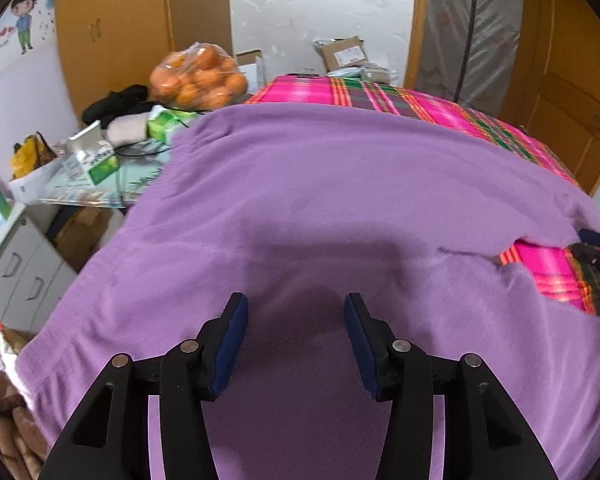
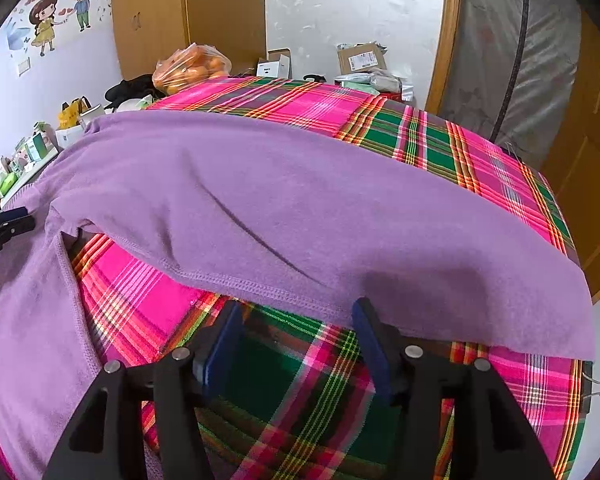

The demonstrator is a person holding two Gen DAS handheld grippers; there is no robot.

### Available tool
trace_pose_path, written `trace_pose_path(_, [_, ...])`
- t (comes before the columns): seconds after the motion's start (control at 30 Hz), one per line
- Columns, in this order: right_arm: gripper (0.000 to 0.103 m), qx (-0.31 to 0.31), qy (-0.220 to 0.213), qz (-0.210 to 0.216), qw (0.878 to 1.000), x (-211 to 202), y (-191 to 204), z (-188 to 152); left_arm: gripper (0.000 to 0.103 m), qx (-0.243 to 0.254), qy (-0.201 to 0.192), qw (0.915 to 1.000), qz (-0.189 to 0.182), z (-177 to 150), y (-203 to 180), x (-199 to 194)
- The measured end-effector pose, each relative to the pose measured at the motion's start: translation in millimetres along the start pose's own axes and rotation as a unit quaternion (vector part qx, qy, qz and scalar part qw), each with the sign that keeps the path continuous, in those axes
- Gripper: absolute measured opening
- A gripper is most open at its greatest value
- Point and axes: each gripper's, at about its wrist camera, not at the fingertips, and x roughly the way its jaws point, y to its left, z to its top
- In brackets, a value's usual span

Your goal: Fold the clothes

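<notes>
A bedroom-like room with wooden wardrobe doors and a white wall surrounds a table draped in a pink and green plaid cloth point(image 2: 420, 140), clipped at one corner by a small metal binder clip point(image 2: 594, 386), presumably so the cover stays put while fabric is dragged over it; on this cloth lies the soft purple knit garment point(image 2: 300, 208), spread flat across the near half of the table, its stitched hem running along the front edge; the garment's long axis appears to run across the table from side to side, with a narrower stitched-edged part, perhaps a sleeve, bending towards the viewer on the left of the right wrist view; which end is the neck cannot be told; the left gripper point(image 1: 296, 336) hovers over the middle of the purple fabric with its blue-padded jaws spread and nothing between them; the right gripper point(image 2: 298, 344) sits just before the hem, jaws spread wide over bare plaid, pinching nothing; that placement suggests it is lined up on the hem; a plastic bag of oranges point(image 1: 198, 76) and cardboard boxes point(image 2: 360, 58) sit beyond, well apart from the work.
</notes>
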Motion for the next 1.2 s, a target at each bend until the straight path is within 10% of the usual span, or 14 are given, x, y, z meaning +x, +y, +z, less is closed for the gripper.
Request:
trace_pose_path(0.67, [0.059, 0.007, 0.008, -0.009, 1.0, 1.8, 2.7, 2.4, 0.059, -0.023, 0.01, 0.9997, 0.001, -5.7, 10.1, 2.4])
trace_pose_path(0.8, [0.014, 0.04, 0.023, 0.001, 0.999, -7.9, 13.8, 6.7, 0.061, -0.024, 0.01, 0.9997, -0.004, -5.0, 10.5, 2.9])
trace_pose_path(1.2, [0.014, -0.104, 0.019, 0.131, 0.986, -11.9, 180.7, 11.1, 0.063, -0.029, 0.003, 0.999, -0.033, -15.4, 28.2, -8.5])
